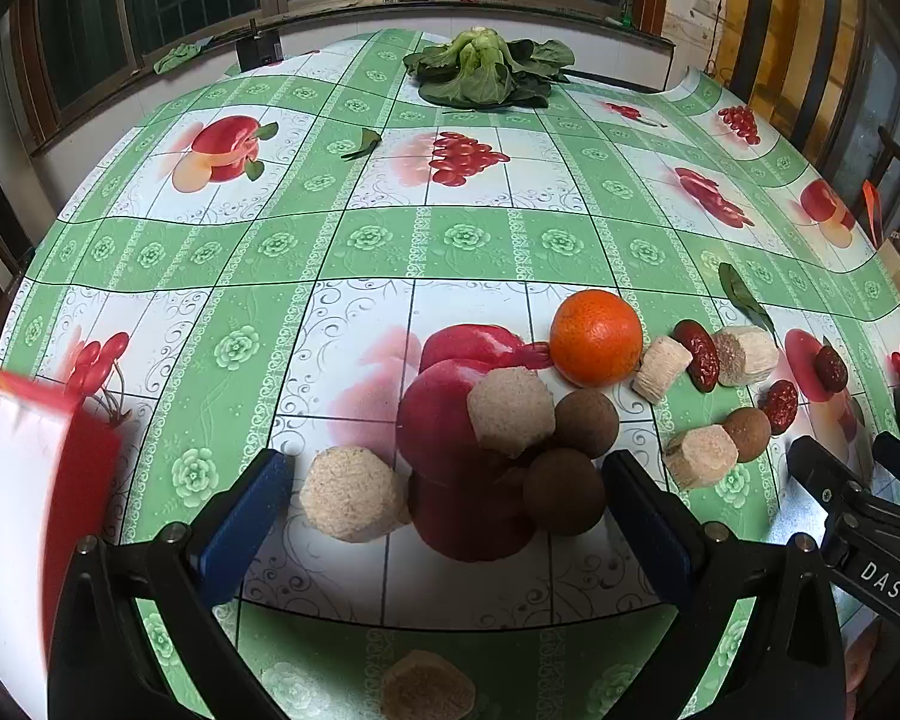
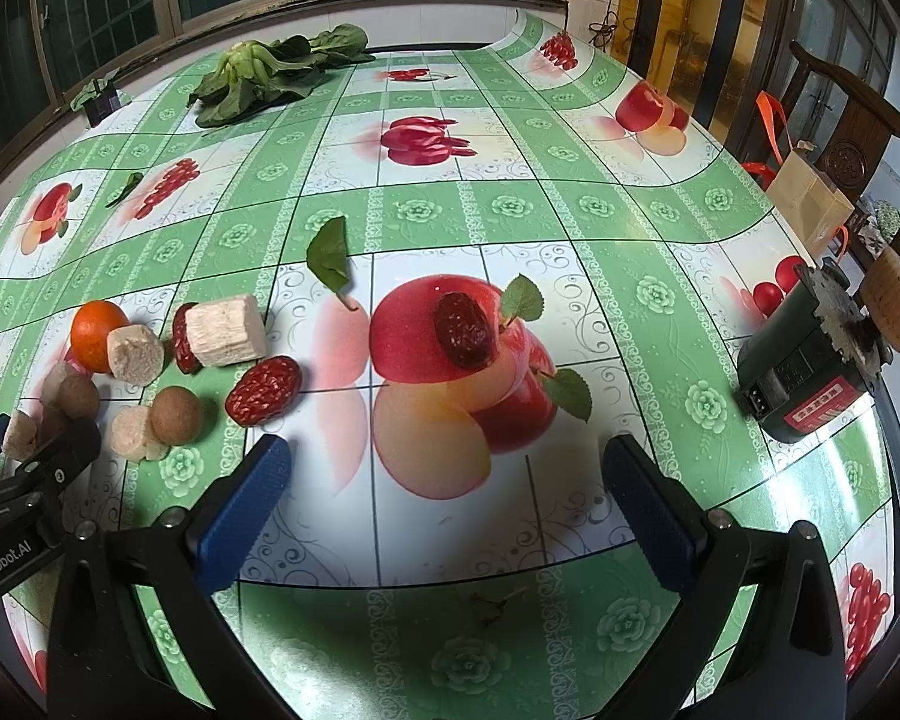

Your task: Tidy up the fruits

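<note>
Real fruits lie on a fruit-print tablecloth (image 1: 390,240). My left gripper (image 1: 447,498) hovers open, low over a cluster: a beige cut chunk (image 1: 354,492) by its left finger and a brown longan (image 1: 564,492) by its right, touching neither. Behind them sit another chunk (image 1: 510,411), a second longan (image 1: 585,423) and an orange (image 1: 596,337). Red dates (image 1: 697,354) and more chunks (image 1: 699,456) lie to the right. My right gripper (image 2: 447,480) is open and empty, with one date (image 2: 463,329) ahead of it and another date (image 2: 264,390) to the front left.
A red and white box (image 1: 30,450) stands at the left edge. A leafy vegetable (image 1: 486,69) lies at the far side. A green and black device (image 2: 810,360) sits at the right table edge, with a paper bag (image 2: 810,204) on a chair beyond. Loose leaves (image 2: 330,255) lie about.
</note>
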Demonstrator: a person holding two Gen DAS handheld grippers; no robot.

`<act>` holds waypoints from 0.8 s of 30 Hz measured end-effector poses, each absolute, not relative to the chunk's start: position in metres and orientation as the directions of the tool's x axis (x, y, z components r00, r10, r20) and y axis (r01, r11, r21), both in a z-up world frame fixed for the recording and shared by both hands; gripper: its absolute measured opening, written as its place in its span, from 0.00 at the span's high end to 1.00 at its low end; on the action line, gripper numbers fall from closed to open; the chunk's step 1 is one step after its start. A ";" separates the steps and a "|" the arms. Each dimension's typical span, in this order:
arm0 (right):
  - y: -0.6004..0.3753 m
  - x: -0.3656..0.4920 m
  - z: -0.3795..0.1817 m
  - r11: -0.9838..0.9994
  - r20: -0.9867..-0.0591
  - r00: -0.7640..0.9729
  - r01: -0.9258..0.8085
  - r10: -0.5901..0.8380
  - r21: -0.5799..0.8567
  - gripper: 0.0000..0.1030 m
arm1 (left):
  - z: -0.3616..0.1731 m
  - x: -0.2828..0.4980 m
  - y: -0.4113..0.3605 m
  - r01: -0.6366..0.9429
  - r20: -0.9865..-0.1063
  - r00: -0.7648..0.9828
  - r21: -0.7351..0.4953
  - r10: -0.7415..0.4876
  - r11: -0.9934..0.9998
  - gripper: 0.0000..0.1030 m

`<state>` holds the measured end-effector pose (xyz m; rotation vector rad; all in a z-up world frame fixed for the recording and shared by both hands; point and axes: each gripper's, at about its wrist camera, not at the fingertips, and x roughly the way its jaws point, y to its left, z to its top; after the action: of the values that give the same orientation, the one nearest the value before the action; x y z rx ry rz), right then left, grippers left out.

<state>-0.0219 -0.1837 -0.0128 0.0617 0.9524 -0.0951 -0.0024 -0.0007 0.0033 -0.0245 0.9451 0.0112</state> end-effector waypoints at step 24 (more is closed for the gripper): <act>-0.187 -0.020 -0.013 0.998 -0.825 0.565 0.053 -0.014 0.019 0.00 | 0.019 -0.032 0.003 0.093 -0.829 0.549 -0.065 -0.105 0.994 0.01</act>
<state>-0.0203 -0.1866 -0.0127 0.0438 0.9693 -0.0397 -0.0320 0.0033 0.0191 -0.0139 0.9832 -0.1173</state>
